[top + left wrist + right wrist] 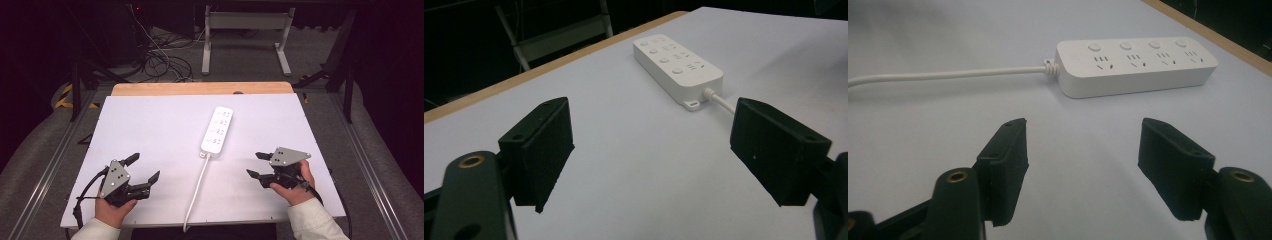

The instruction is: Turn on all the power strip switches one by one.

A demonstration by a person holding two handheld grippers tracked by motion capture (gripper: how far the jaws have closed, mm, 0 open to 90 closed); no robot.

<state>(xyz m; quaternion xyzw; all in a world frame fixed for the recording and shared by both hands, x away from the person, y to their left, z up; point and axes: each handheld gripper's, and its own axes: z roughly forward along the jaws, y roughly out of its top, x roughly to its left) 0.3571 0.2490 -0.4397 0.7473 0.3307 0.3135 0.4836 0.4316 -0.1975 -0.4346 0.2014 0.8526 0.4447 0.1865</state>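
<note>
While a white power strip (217, 130) lies mid-table, it is flanked by the left gripper (145, 168) and right gripper (256, 164), both held wide and empty; an approach is judged next.

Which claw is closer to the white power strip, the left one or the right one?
Right, though not by much. The right gripper sits open just beside the power strip's cord end; the left gripper waits open, lower and farther off on the other side.

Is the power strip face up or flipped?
Face up: the power strip lies flat on the table, with its sockets and buttons showing on top in both gripper views.
</note>
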